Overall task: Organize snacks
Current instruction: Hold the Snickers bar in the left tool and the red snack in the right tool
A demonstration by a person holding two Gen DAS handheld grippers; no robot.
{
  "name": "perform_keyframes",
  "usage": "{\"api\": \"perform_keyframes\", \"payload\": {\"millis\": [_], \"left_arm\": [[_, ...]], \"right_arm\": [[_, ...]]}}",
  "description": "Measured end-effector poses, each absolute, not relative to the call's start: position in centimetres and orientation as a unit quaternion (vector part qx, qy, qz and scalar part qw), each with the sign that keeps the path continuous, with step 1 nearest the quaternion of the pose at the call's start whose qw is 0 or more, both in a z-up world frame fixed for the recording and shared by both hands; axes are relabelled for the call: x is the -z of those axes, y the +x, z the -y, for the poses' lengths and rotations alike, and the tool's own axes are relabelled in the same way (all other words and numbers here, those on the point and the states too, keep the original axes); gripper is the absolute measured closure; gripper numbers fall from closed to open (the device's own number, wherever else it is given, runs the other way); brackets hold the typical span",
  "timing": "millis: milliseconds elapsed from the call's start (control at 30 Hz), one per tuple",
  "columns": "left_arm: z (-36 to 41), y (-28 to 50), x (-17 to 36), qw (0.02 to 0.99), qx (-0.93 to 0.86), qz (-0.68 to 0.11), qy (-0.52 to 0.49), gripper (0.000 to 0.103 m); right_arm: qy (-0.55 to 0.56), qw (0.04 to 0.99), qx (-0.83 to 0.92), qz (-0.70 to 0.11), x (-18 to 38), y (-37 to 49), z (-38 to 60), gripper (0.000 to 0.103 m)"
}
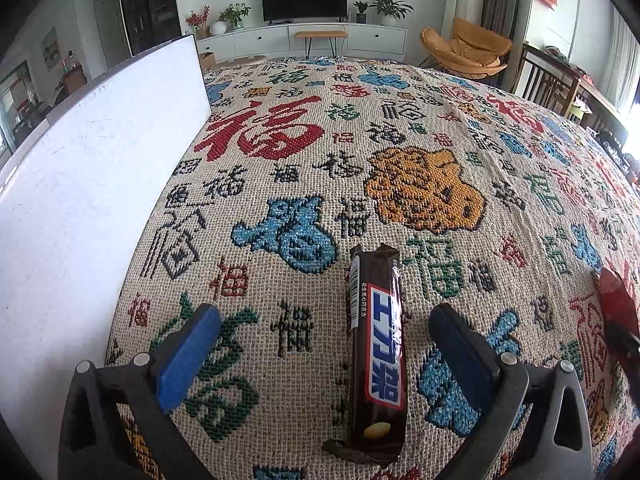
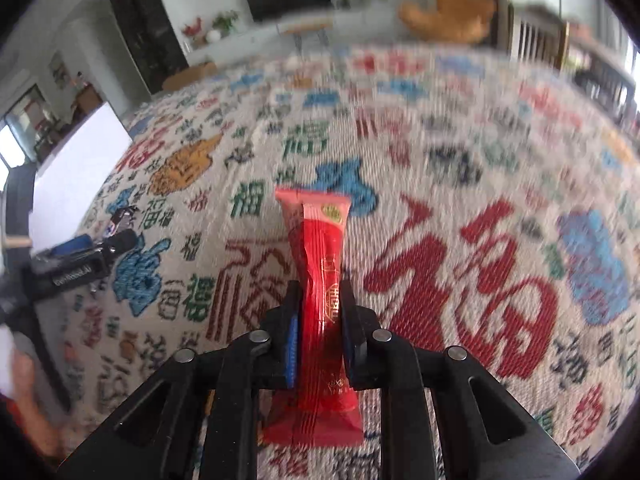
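Note:
A dark brown chocolate bar [image 1: 376,356] with a blue and white label lies lengthwise on the patterned tablecloth [image 1: 360,152], between the fingers of my left gripper [image 1: 324,316]. The left gripper is open, its blue pads wide apart on either side of the bar. My right gripper [image 2: 320,300] is shut on a red snack packet [image 2: 320,280], pinching it at its middle and holding it above the cloth. The packet's red corner shows at the right edge of the left wrist view [image 1: 616,296]. The left gripper appears at the left of the right wrist view [image 2: 80,260].
A large white box [image 1: 92,184] stands on the table's left side; it also shows in the right wrist view [image 2: 76,168]. Beyond the table are a TV stand [image 1: 304,36], an orange chair [image 1: 468,48] and wooden chairs [image 1: 548,80] on the right.

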State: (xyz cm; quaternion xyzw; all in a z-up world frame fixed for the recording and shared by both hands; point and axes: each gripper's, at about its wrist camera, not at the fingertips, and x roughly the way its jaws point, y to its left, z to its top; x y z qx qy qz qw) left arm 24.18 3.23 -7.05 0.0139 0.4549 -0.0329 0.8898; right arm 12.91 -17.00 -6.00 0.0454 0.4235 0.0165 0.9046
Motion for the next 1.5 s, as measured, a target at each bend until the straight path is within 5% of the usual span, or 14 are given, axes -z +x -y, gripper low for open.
{"api": "perform_keyframes", "payload": {"millis": [133, 200, 233, 1500], "left_arm": [[-3.3, 24.2, 7.0, 0.89, 0.033, -0.455, 0.014, 0.0], [-3.2, 24.2, 7.0, 0.89, 0.033, -0.455, 0.014, 0.0], [-3.3, 24.2, 7.0, 0.89, 0.033, -0.455, 0.014, 0.0], [-3.3, 24.2, 7.0, 0.89, 0.034, -0.454, 0.014, 0.0]], "right_arm": [[-0.008, 0.908, 0.006, -0.418, 6.1, 13.1, 15.9, 0.061], [0.0, 0.904, 0.046, -0.424, 6.3, 13.5, 16.7, 0.024], [0.016, 0.901, 0.056, -0.429, 6.5, 13.6, 17.3, 0.02], [0.028, 0.901, 0.057, -0.43, 6.4, 13.6, 18.0, 0.019]]}}
